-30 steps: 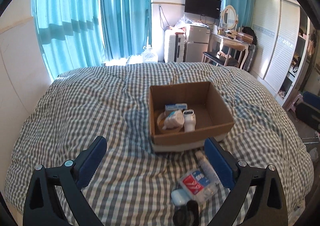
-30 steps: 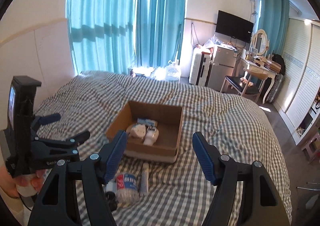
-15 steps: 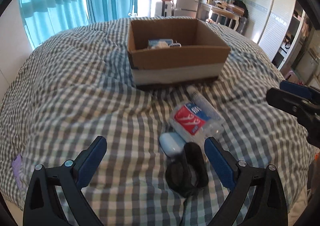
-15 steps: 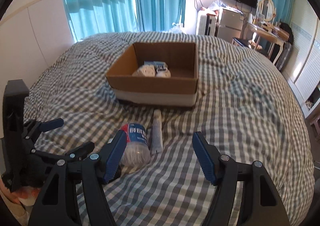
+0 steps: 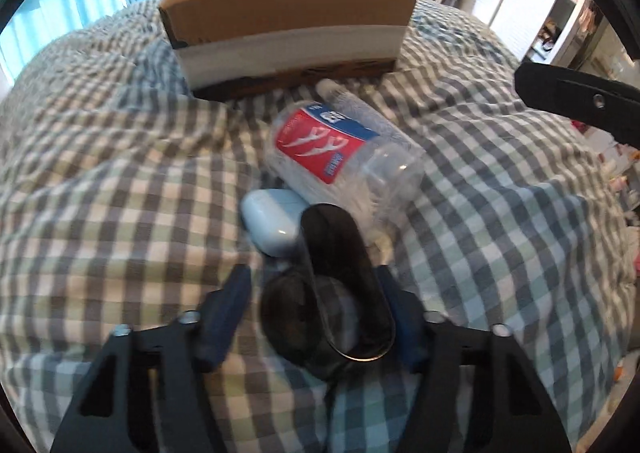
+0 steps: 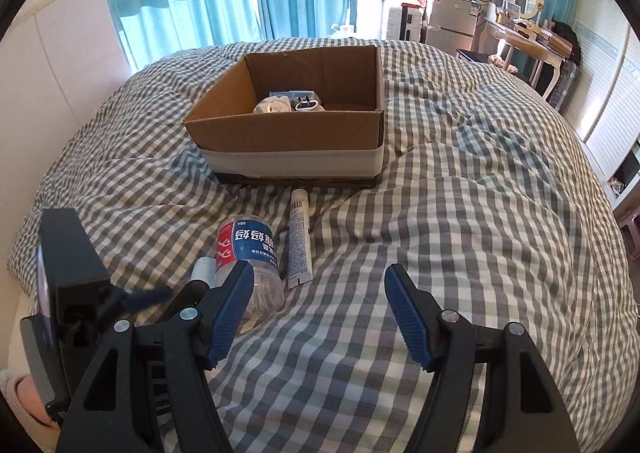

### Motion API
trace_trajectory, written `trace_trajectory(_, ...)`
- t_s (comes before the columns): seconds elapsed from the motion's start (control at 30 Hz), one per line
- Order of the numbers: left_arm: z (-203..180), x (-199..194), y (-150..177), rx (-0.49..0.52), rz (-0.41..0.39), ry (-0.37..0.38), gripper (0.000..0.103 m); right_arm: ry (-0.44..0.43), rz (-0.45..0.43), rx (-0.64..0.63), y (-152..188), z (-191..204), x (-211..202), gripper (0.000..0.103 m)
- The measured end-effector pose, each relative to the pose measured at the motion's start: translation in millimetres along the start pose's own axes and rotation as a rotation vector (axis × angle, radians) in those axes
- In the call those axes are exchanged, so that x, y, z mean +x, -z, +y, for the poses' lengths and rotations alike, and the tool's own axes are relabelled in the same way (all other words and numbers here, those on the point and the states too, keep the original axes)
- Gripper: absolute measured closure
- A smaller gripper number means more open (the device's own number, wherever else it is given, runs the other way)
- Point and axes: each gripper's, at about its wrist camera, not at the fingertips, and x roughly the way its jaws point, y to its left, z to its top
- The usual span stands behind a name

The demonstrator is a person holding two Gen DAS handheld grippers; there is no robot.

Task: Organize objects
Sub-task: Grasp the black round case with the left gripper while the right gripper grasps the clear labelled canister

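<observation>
Our left gripper (image 5: 316,305) straddles a black oval case (image 5: 340,289), its blue pads at both sides; we cannot tell whether they grip. Just beyond lie a pale blue earbud case (image 5: 272,221) and a clear cotton-swab jar (image 5: 340,153), near the cardboard box (image 6: 288,125). Our right gripper (image 6: 320,313) hangs wide open above the checked quilt (image 6: 460,233).

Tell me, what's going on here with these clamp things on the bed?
A person is tidying loose items into a cardboard box on the checked bedspread. The left gripper has its fingers around a black oval case; whether it grips yet is unclear. The right gripper hangs open, holding nothing. A clear cotton-swab jar, a pale blue earbud case and a white tube lie outside the box.
</observation>
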Motion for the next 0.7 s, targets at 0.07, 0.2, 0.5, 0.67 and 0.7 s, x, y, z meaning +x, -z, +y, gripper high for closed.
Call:
trace_trajectory(0.07,-0.8,-3.1,1.2,0.004,-0.009,-0.014,0.046,-0.003,0.002,0.003,1.1,-0.1,0.9,0.035)
trace_trajectory(0.2,-4.7,-23.1,0.2,0.020,-0.068,-0.033,0.050,-0.001,0.011,0.000,3.3,1.1,4.2,0.035)
trace_trajectory(0.5,17.2,-76.8,-22.4,-0.018,-0.198,-0.057,0.074,-0.034,0.028,-0.006,-0.3,11.6,17.3,0.035)
trace_trajectory(0.67,36.3,-72.5,-28.3,-0.035,-0.182,-0.057,0.074,-0.061,0.059,-0.034,-6.7,29.0,37.3,0.035)
trace_trajectory(0.7,40.4,-70.5,-27.6,-0.046,-0.178,-0.055,0.074,-0.062,0.064,-0.036,-7.6,30.7,41.1,0.035)
